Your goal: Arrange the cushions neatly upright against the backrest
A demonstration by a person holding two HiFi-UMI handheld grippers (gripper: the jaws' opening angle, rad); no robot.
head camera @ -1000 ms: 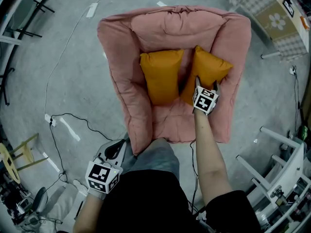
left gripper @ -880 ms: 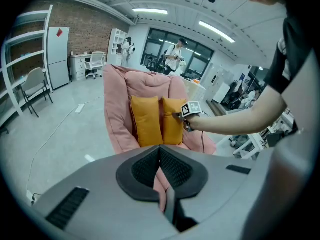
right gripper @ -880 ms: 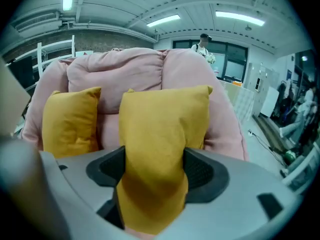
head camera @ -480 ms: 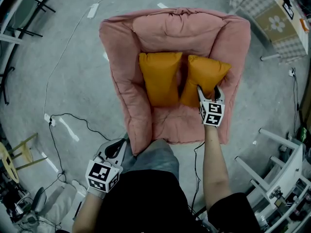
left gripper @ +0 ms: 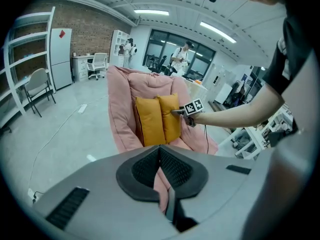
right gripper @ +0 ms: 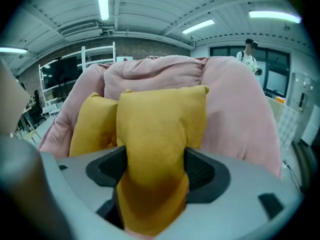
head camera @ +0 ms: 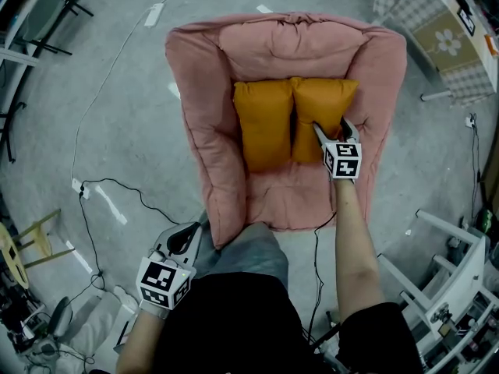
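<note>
Two orange cushions stand side by side on the seat of a pink armchair [head camera: 204,123], leaning on its backrest [head camera: 288,41]. The left cushion [head camera: 265,123] and the right cushion [head camera: 326,104] touch along their inner edges. My right gripper [head camera: 331,128] is shut on the lower front edge of the right cushion [right gripper: 160,119], whose fabric bulges between the pads [right gripper: 202,171]; the left cushion [right gripper: 92,124] shows beside it. My left gripper [head camera: 185,238] hangs low beside the person's knee, well short of the chair, jaws together and empty. In its view, the gripper [left gripper: 162,176] looks toward both cushions [left gripper: 157,116].
Cables [head camera: 101,189] trail over the concrete floor left of the chair. A white metal frame [head camera: 452,259] stands at the right, a cloth-covered table [head camera: 444,37] at the far right corner, a wooden stool [head camera: 19,248] at the left edge. The person's knee [head camera: 245,248] meets the seat's front.
The right gripper has carried the right cushion back and left, turning it from tilted to straight, so it now rests beside the left cushion. The left gripper has stayed put.
</note>
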